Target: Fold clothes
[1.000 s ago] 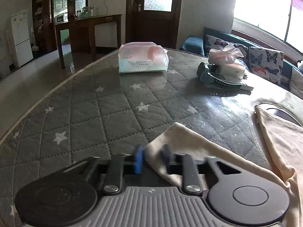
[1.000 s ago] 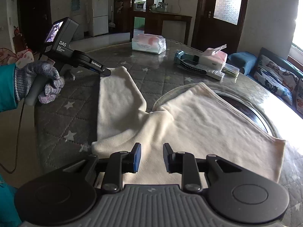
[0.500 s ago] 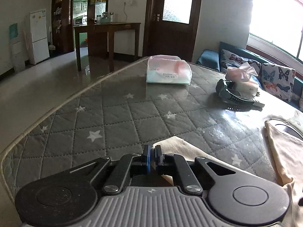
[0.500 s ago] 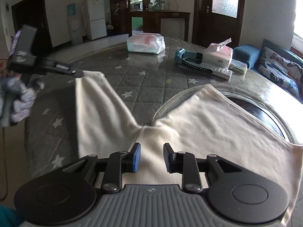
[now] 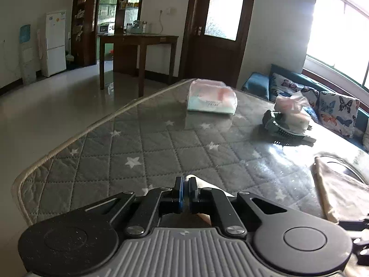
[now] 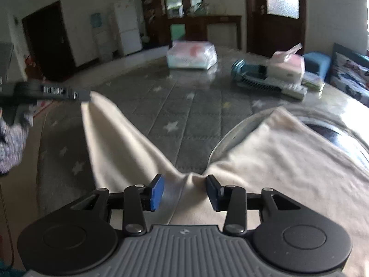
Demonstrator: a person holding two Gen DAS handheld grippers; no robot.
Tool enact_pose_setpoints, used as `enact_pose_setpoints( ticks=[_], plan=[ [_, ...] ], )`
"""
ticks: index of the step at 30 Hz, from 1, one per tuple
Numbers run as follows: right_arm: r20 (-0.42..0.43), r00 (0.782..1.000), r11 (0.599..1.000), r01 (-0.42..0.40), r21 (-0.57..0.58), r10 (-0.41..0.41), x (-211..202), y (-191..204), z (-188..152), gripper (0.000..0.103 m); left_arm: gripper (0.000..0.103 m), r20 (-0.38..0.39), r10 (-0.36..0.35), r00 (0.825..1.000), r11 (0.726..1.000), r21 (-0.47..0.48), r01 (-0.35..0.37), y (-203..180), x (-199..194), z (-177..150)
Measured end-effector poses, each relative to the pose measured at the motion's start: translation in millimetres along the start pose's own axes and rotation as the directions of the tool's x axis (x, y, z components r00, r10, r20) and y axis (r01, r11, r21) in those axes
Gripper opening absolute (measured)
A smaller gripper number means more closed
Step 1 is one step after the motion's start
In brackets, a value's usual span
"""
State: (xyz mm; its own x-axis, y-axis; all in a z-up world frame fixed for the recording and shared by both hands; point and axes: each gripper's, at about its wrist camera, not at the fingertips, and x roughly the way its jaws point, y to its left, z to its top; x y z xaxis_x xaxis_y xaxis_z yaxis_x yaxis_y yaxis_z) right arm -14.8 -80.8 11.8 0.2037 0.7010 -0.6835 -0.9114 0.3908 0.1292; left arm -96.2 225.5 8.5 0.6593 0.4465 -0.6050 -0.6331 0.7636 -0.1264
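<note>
Cream cotton — the garment (image 6: 265, 157) is lying spread over the quilted, star-printed bench (image 5: 161, 143), one sleeve rising off it to the left. The left gripper (image 5: 185, 192) is pinching that sleeve's end, its fingers closed tight on the cloth. The right gripper (image 6: 184, 190) is hovering over the bunched underarm, its fingers standing wide apart and holding nothing.

The likely trouble: the left fingers are gripping only a thin edge, so a sharp pull could be slipping it free, or dragging the whole body askew since nothing is pinning it.

The right wrist view is showing the raised sleeve and a gloved hand (image 6: 11, 143) — the left view is showing only the pinched tip and the far hem.
</note>
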Motion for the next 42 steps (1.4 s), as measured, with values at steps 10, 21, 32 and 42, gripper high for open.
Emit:
enact_pose_setpoints(
  ticks=[10, 21, 32, 42],
  plan=[
    [0.006, 0.996, 0.994, 0.089, -0.056, -0.088, -42.8, 0.1, -13.7, 0.040, 0.005, 0.039, -0.032, 0.999, 0.999, -0.006, 0.033, -5.5, -5.9, 10.6],
    [-0.025, 0.994, 0.965, 0.100, -0.244, -0.109, -50.2, 55.0, -53.8, 0.037, 0.005, 0.142, -0.107, 0.984, 0.994, 0.031, 0.104, -30.6, -37.8, 34.5],
    [0.035, 0.984, 0.982, 0.176, -0.064, -0.174, -90.7, 17.3, -49.2, 0.036, 0.005, 0.227, -0.352, 0.908, 0.931, 0.185, 0.315, -107.8, -95.6, 48.1],
    [0.071, 0.926, 0.918, 0.353, 0.181, -0.370, -148.3, -40.5, -71.6, 0.036, 0.005, 0.045, -0.668, 0.743, 0.704, 0.364, 0.610, -219.5, -122.7, 12.0]
  ],
)
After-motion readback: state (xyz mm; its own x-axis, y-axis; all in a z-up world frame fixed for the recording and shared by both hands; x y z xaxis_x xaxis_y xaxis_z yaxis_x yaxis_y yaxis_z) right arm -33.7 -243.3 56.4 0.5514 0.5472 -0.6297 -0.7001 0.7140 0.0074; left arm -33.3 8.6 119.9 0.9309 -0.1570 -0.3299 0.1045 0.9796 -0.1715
